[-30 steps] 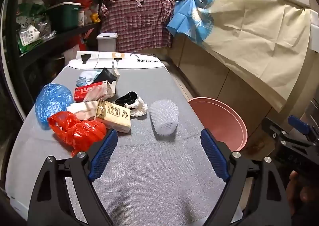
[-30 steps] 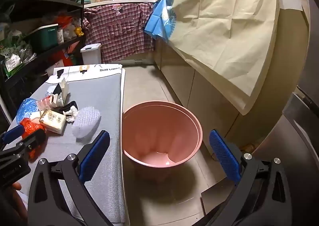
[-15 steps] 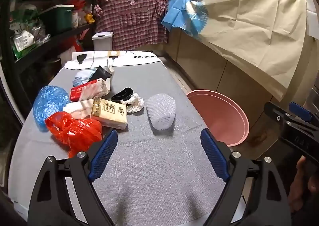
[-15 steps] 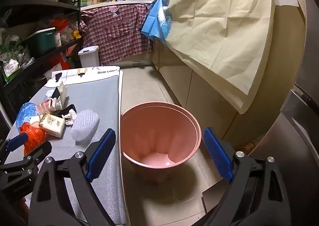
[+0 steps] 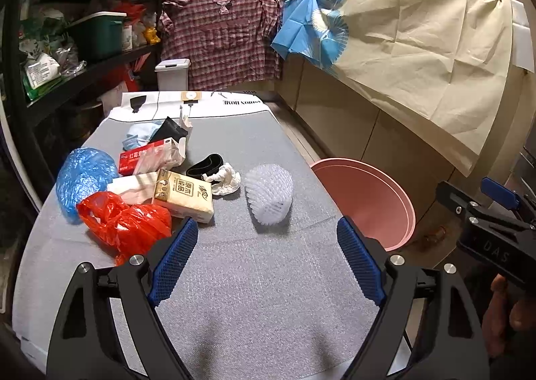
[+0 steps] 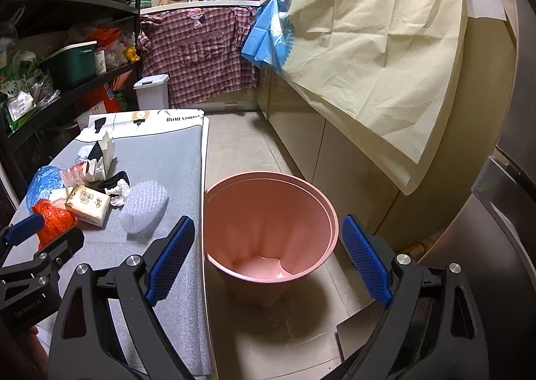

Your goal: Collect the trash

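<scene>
Littered grey table (image 5: 254, 279) (pink bin (image 6: 268, 212) beside), cramped kitchen.

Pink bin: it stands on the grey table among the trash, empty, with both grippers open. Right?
Not quite. The pink bin stands on the floor beside the grey table, not on it, as the right wrist view shows. It does look empty, and the left gripper and right gripper are open.
</scene>
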The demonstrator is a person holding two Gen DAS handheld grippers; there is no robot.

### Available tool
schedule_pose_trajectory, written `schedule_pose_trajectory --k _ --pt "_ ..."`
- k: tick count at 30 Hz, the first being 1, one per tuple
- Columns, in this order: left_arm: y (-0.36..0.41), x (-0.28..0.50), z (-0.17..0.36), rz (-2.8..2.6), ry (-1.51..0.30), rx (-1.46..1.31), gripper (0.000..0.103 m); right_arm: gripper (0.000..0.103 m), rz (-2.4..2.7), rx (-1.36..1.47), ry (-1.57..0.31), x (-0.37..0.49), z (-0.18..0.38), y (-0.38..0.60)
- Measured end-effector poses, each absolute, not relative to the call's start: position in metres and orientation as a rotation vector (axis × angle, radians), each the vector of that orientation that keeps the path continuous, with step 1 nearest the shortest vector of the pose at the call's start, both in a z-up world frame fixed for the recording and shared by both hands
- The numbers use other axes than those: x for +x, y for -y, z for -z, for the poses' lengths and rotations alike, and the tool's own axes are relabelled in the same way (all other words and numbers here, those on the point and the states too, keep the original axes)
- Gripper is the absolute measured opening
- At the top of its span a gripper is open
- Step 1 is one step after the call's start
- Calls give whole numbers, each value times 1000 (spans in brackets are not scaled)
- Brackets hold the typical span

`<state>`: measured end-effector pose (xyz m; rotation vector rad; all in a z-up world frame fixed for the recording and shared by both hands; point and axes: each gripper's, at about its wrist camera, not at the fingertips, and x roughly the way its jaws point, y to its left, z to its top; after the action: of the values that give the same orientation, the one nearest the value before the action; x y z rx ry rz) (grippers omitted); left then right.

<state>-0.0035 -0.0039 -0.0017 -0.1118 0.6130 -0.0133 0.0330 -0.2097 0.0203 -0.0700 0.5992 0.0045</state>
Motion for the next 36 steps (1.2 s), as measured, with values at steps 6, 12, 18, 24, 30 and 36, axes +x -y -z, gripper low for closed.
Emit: schedule_pose_trajectory --k 6,12,18,24,30,36 --pt "4 -3 0 9 -611 -116 82 88 -3 -71 -600 33 -20 209" --pt "2 -2 -2 7 -611 -128 82 88 -3 -69 -599 33 -20 210" --pt "2 -1 -1 16 -618 -127 82 88 -3 -70 -599 33 -20 209" --pt "5 -1 -1 27 -616 -122 82 88 1 -68 -599 33 -21 210" --pt "5 -2 -1 26 -616 -124 82 88 0 -67 -599 33 -21 211" --pt "6 -2 -1 33 -618 -123 82 88 -1 -69 -599 33 -21 210"
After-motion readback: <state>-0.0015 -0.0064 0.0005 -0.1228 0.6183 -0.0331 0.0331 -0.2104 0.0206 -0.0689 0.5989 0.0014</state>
